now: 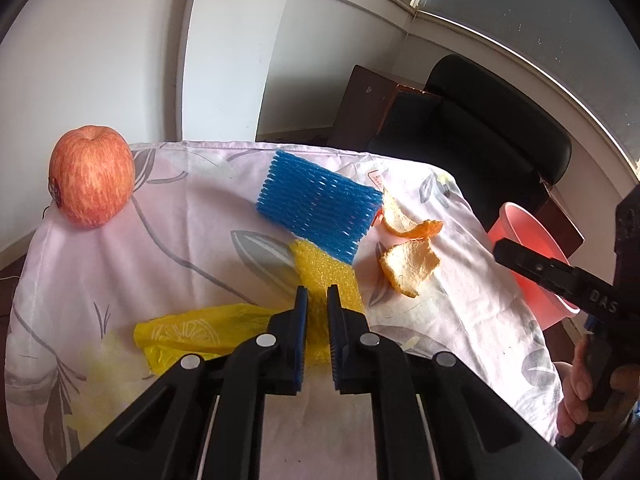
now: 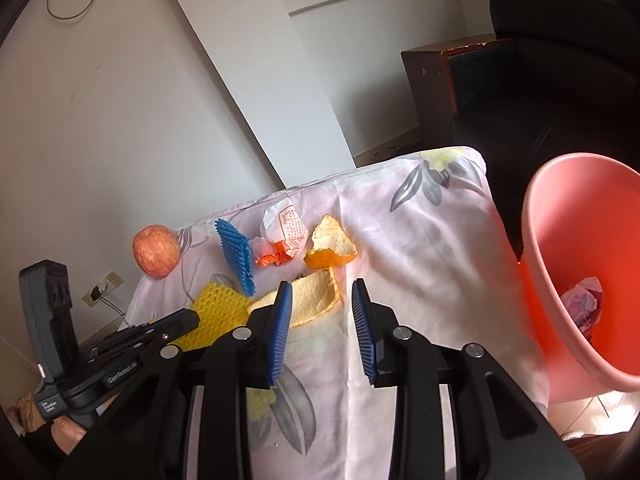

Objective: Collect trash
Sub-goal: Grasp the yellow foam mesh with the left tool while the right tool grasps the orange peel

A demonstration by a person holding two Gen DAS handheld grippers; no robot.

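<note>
The left claw [image 1: 317, 300] is narrowed almost together around the yellow foam net [image 1: 326, 270], its blue pads on either side of the net's near edge; whether they already bite into it cannot be told, but the step in hand looks like picking this net up. The net lies on the cloth-covered tabletop [image 1: 168, 240], partly tucked under the blue foam net [image 1: 316, 204]. Left of the yellow net lies a yellow plastic bag [image 1: 192, 332]; right of it are two pieces of orange peel [image 1: 408, 270], and just beyond the blue net a crumpled wrapper [image 2: 284, 232]. An apple [image 1: 92, 176] stands well to the left of the blue net, at the tabletop's far corner (probably not trash).

The right claw [image 2: 322, 308] is spread wide and holds nothing, hanging just short of the nearer peel [image 2: 316, 296], which shows between its pads. The pink bin [image 2: 576, 272] sits off the tabletop's right edge, well apart from the yellow net, with crumpled paper [image 2: 582, 304] already inside.

Next, I judge, the left claw must pinch firmly, lift the light net free of the blue one without dragging it, and carry it across to the bin.
</note>
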